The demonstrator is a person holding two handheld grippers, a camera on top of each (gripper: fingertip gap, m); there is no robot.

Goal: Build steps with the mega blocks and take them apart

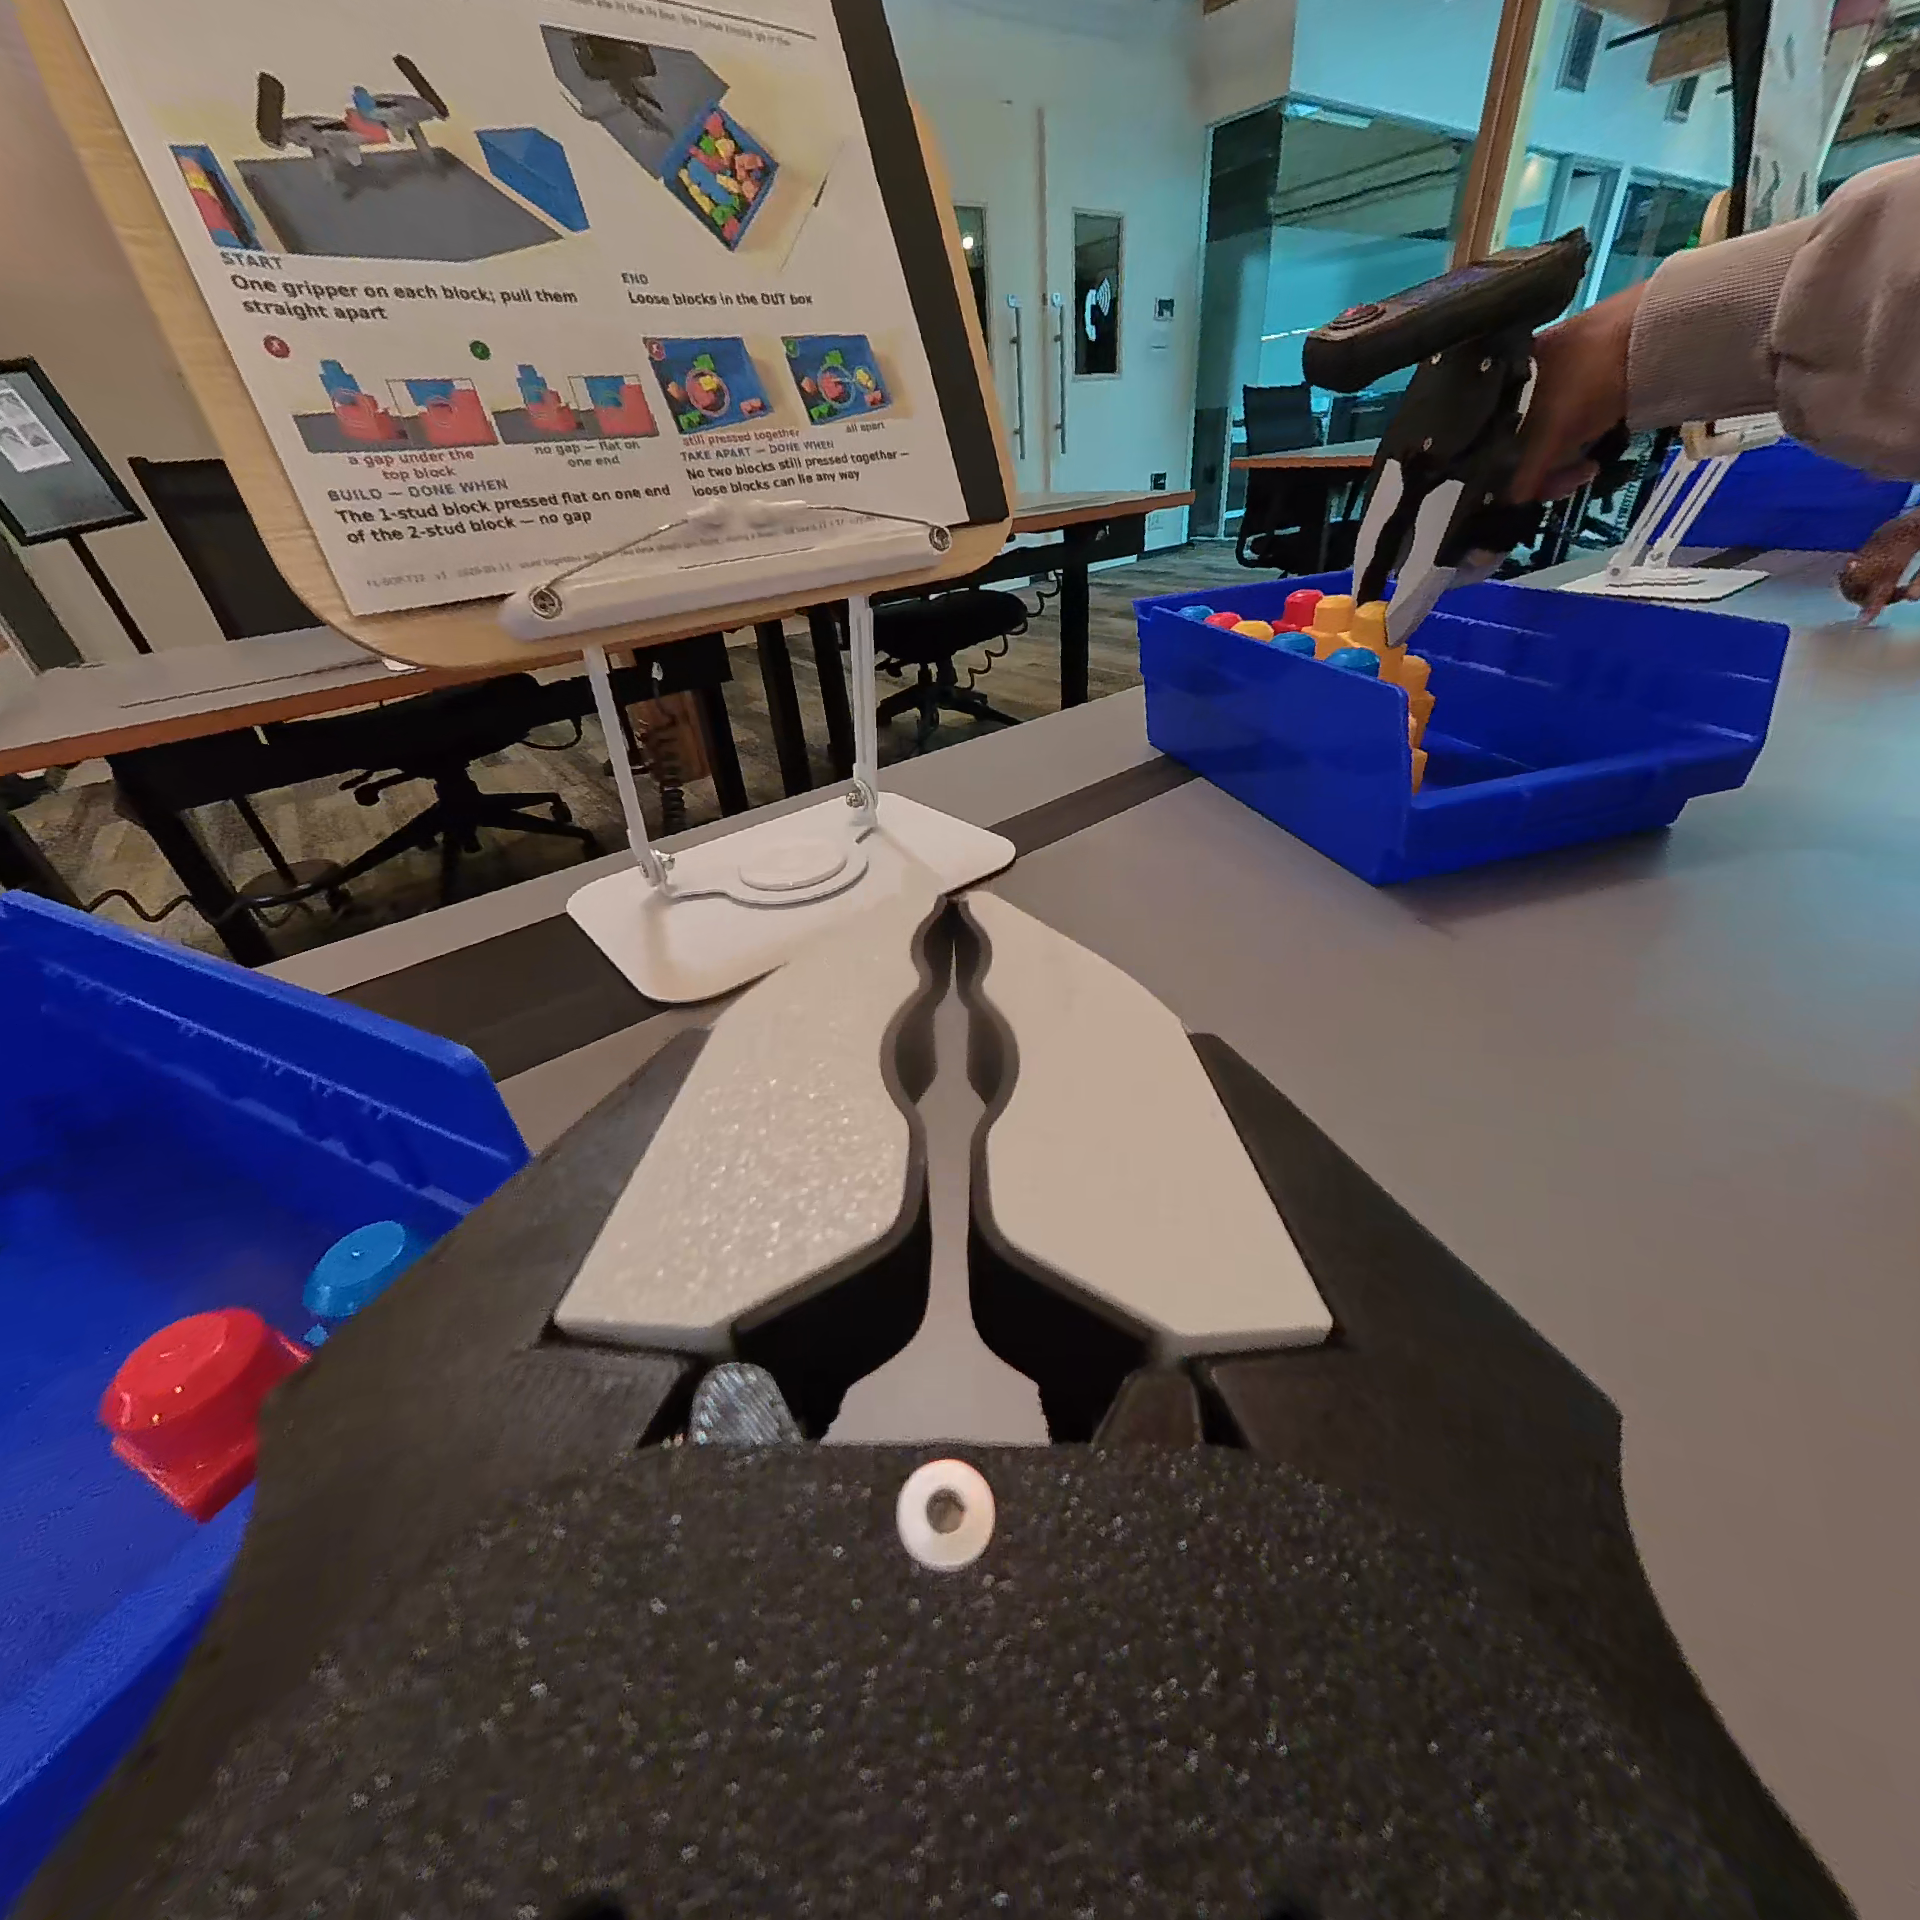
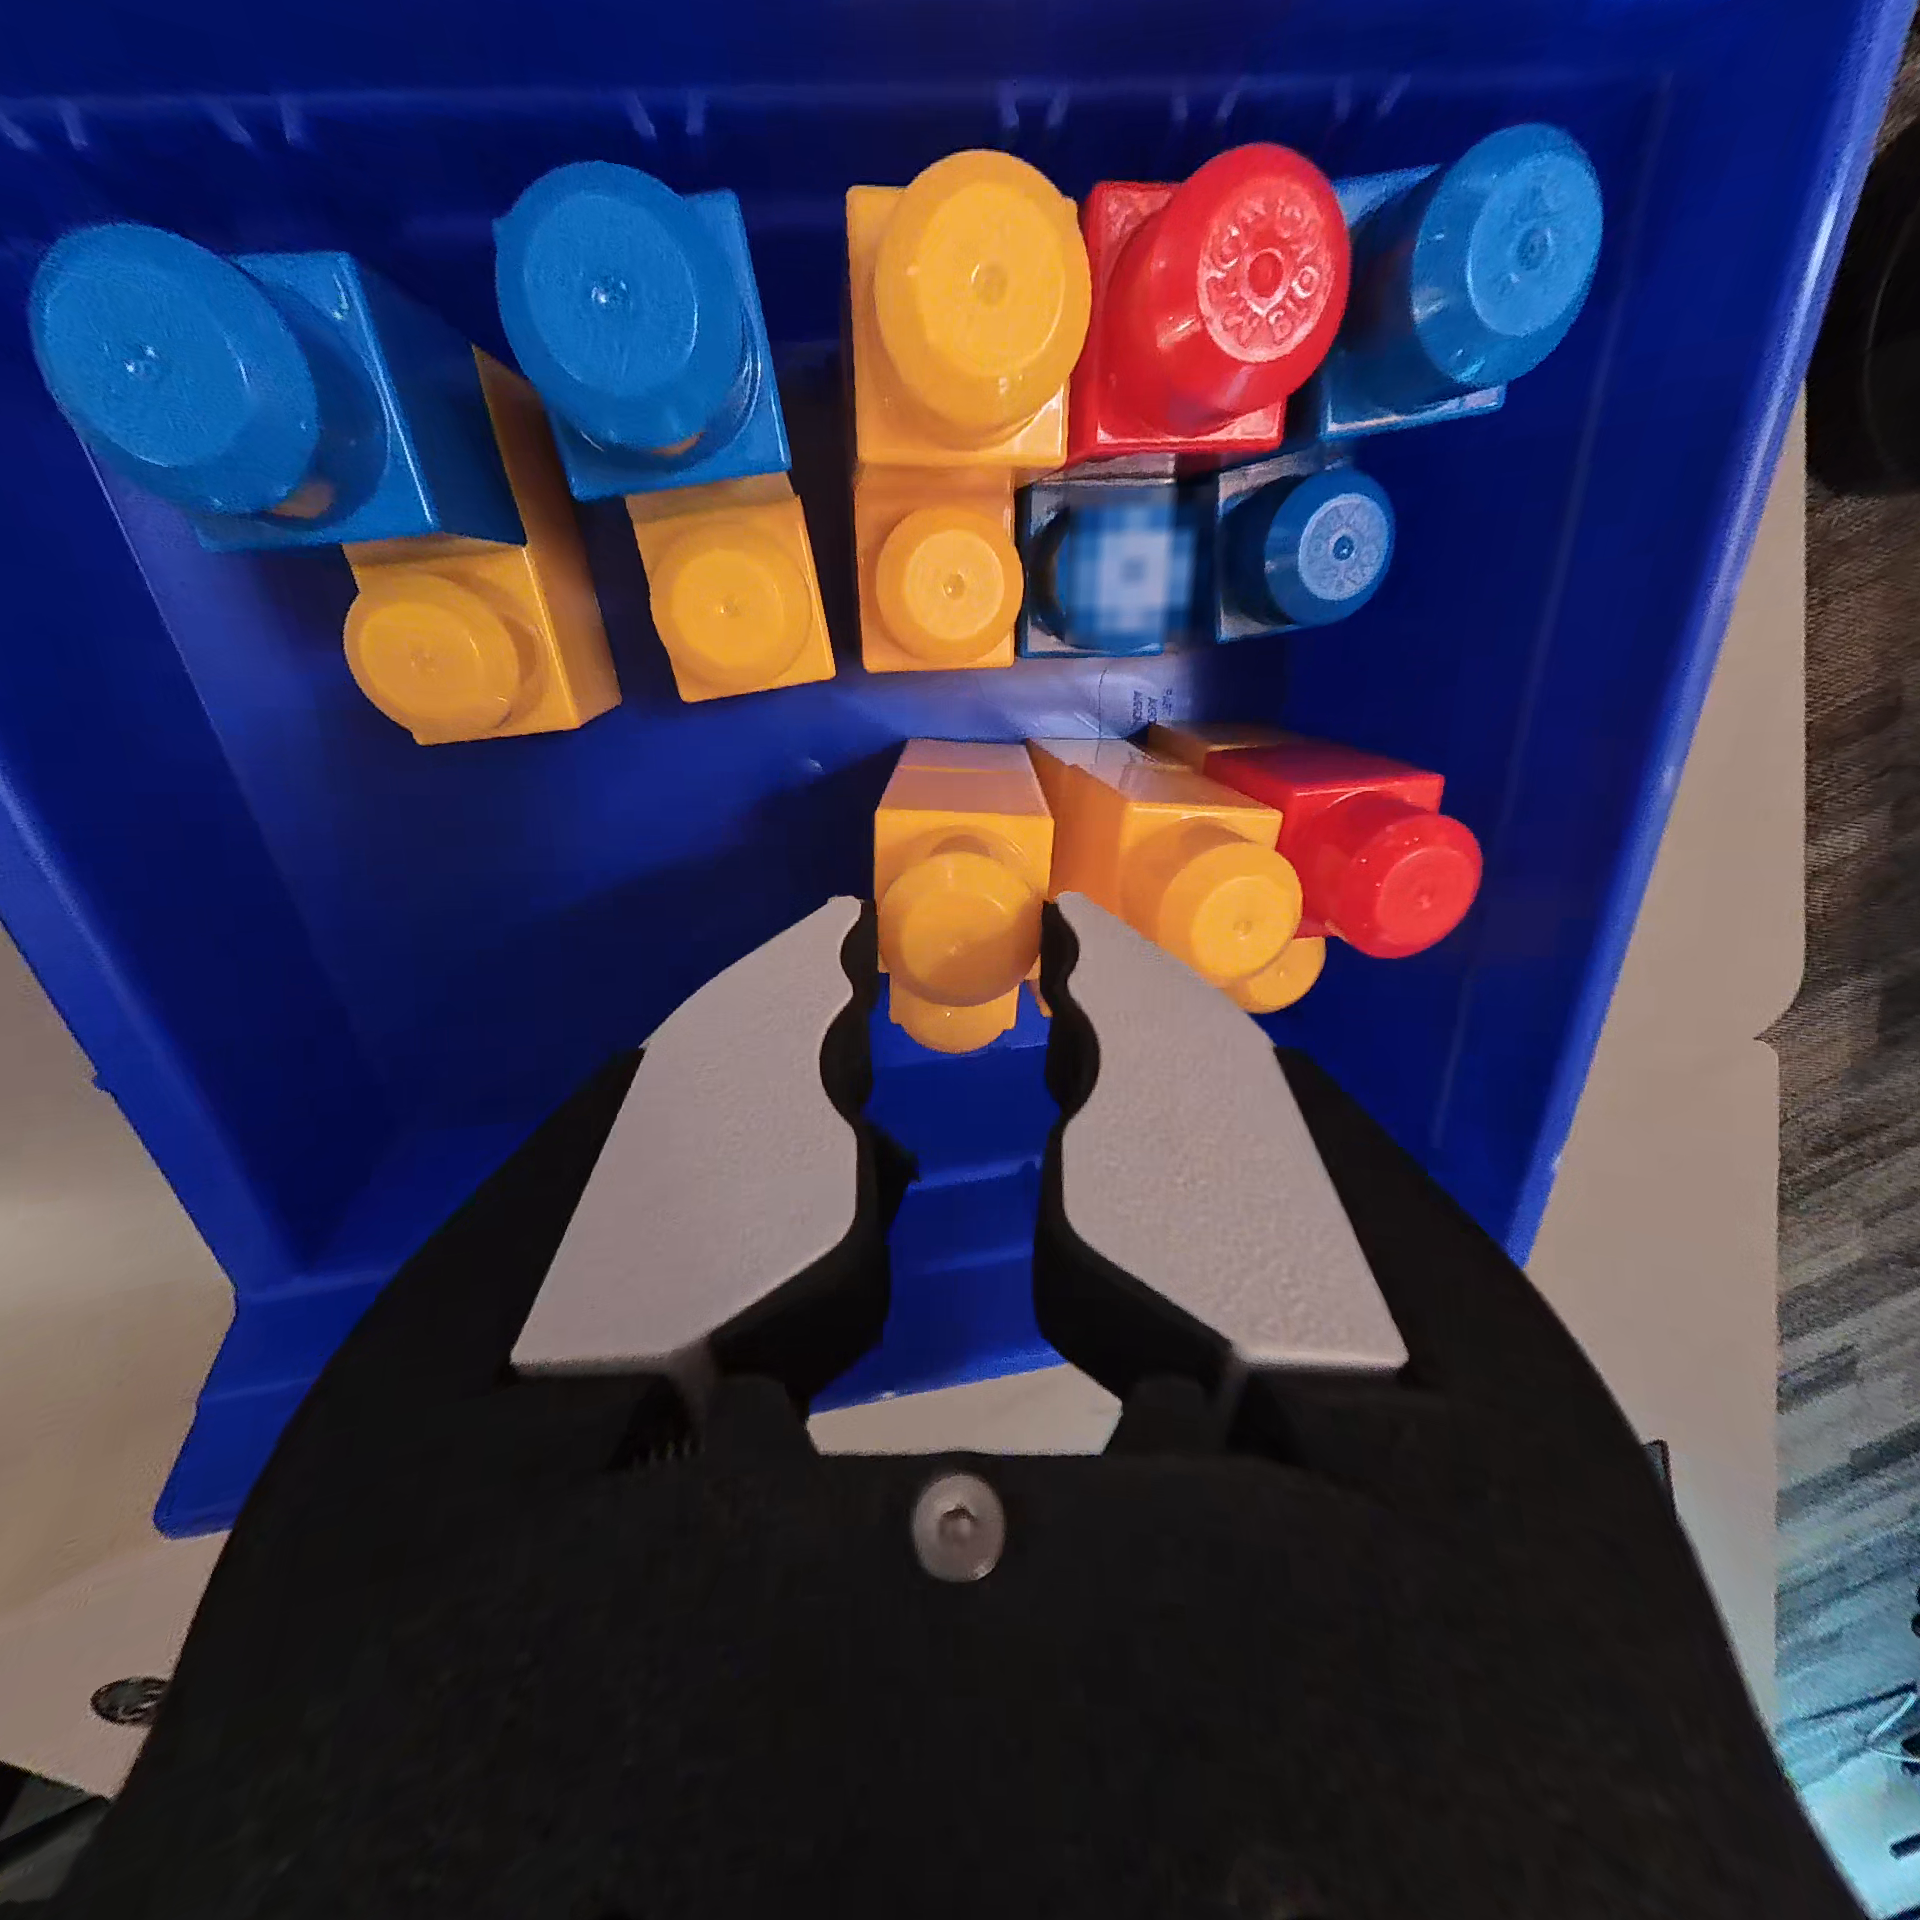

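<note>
In the right wrist view I look down into a blue bin [image 2: 416, 935] that holds several stepped pairs of blocks. My right gripper [image 2: 954, 920] is shut on a yellow block [image 2: 961, 873] in the bin's near row, its tips against the block's two sides. A yellow block [image 2: 1174, 862] and a red block [image 2: 1371, 862] lie just to its right. Blue-on-yellow pairs [image 2: 436, 499] stand in the far row. My left gripper [image 1: 951, 914] is shut and empty, low over the grey table [image 1: 1455, 1143]. The right gripper [image 1: 1397, 613] also shows far right, dipping into its bin [image 1: 1299, 769].
A second blue bin [image 1: 208, 1039] at my left holds a red block [image 1: 197, 1392] and a blue block [image 1: 358, 1268]. An instruction board [image 1: 540, 270] on a white stand [image 1: 790, 904] is straight ahead at the table's far edge. A person's sleeve [image 1: 1787, 301] is at upper right.
</note>
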